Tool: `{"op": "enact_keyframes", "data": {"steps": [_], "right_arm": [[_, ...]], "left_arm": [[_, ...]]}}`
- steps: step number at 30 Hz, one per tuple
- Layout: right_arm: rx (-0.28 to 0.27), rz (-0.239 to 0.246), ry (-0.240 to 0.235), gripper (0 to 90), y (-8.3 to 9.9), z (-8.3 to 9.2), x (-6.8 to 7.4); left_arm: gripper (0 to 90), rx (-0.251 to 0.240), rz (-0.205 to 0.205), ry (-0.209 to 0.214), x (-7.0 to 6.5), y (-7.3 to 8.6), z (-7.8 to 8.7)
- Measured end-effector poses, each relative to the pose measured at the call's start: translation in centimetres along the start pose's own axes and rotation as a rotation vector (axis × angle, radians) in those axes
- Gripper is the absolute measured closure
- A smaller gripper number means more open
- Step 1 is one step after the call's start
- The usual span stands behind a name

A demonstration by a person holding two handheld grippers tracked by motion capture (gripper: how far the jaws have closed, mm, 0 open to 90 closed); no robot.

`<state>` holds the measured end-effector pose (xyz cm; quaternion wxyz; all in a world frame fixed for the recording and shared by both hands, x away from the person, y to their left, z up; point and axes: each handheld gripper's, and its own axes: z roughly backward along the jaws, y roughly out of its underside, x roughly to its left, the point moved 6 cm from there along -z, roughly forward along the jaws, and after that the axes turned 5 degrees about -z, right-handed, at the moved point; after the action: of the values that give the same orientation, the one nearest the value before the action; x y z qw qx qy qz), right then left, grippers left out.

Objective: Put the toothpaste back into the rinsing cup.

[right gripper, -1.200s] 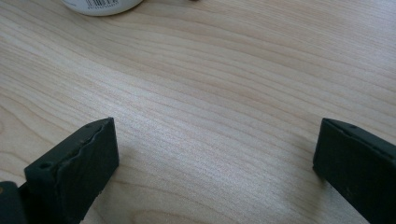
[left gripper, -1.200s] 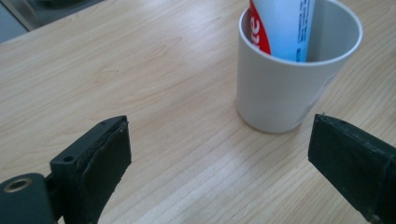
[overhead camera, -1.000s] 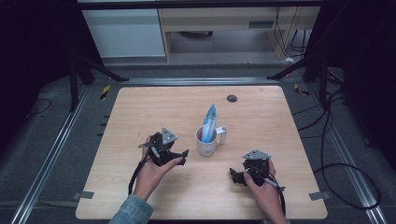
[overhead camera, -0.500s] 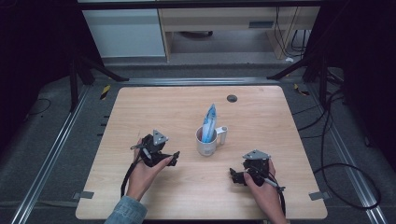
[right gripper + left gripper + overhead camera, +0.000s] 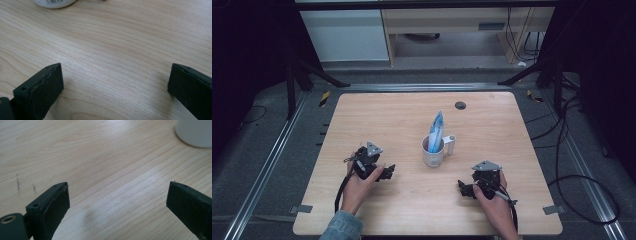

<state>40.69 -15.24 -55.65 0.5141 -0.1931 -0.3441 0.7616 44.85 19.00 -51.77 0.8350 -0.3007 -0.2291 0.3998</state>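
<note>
A white mug [image 5: 434, 151] stands near the middle of the wooden table [image 5: 492, 125], its handle to the right. A blue and white packet [image 5: 436, 131] sticks upright out of it. My left gripper [image 5: 388, 171] rests low over the table to the mug's left, open, with bare wood between its jaws [image 5: 117, 202]. The mug's base [image 5: 195, 132] sits at the top right of the left gripper view. My right gripper [image 5: 463, 189] lies to the mug's lower right, also open over bare wood [image 5: 115, 85]. The mug's base [image 5: 55, 3] shows at the top left there.
A small dark round disc [image 5: 460, 105] lies near the table's far edge. Metal rails [image 5: 277, 160] run along both sides of the table. Black cables [image 5: 572, 185] loop on the floor at the right. A white cabinet [image 5: 347, 35] stands behind the table.
My left gripper has drawn back from the mug, down and to the left. The right gripper has stayed put.
</note>
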Motion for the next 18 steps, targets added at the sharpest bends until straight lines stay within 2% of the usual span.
{"op": "enact_keyframes", "data": {"steps": [9, 13, 18], "right_arm": [[0.0, 0.0, 0.0, 0.4, 0.0, 0.0, 0.0], [0.0, 0.001, 0.001, 0.4, 0.0, 0.0, 0.0], [0.0, 0.0, 0.0, 0.4, 0.0, 0.0, 0.0]], "left_arm": [[4.4, 0.029, 0.022, -0.028, 1.7, 1.3, -0.4], [5.0, 0.036, 0.03, -0.074, 3.2, 2.2, -0.6], [5.4, 0.04, 0.077, -0.079, 4.6, 3.3, -1.1]]}}
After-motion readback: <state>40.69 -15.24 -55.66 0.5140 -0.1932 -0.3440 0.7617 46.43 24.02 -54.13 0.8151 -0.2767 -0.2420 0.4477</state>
